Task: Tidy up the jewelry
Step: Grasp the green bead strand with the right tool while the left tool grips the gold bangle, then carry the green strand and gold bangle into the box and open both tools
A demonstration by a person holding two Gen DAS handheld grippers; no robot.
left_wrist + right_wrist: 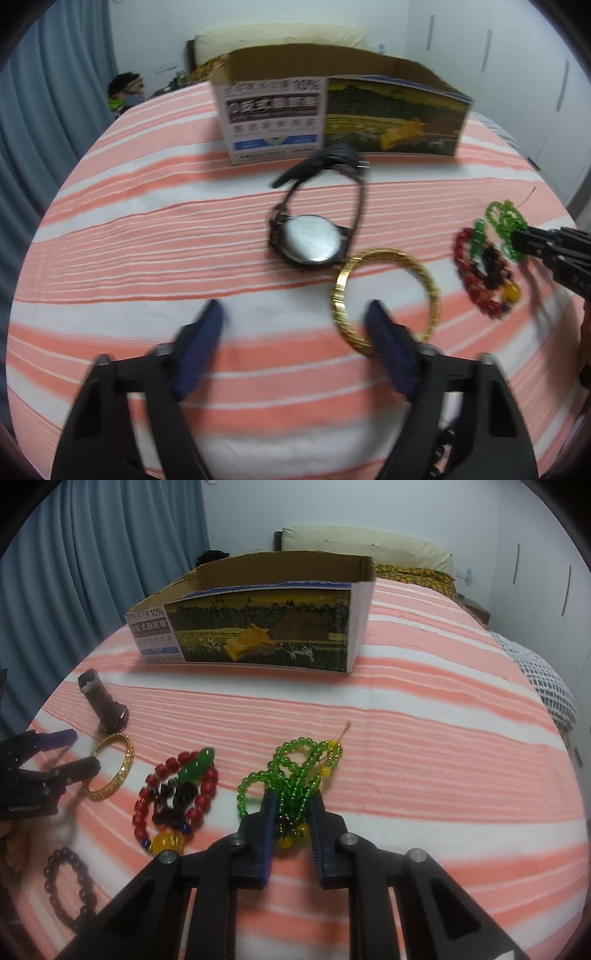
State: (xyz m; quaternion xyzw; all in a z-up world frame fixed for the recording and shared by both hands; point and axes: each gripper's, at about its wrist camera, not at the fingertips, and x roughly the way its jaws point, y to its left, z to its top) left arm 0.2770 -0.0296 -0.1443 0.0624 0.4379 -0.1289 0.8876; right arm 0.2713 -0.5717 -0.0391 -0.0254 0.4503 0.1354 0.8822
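An open cardboard box (332,114) (258,627) stands at the far side of a striped bedspread. A dark watch (314,236) (103,698) lies face down in front of it. A gold bangle (388,299) (110,771) lies near my left gripper (295,314), which is open, its right finger over the bangle's near edge. My right gripper (293,801) (532,240) has its jaws narrowly around a green bead necklace (295,771) (504,218). A red bead bracelet with a green pendant and dark pieces (177,797) (484,273) lies between bangle and necklace.
A dark bead bracelet (68,882) lies at the near left of the bed. Pillows (365,546) sit at the headboard. Blue curtains (92,554) hang on the left and white wardrobe doors (546,572) stand on the right.
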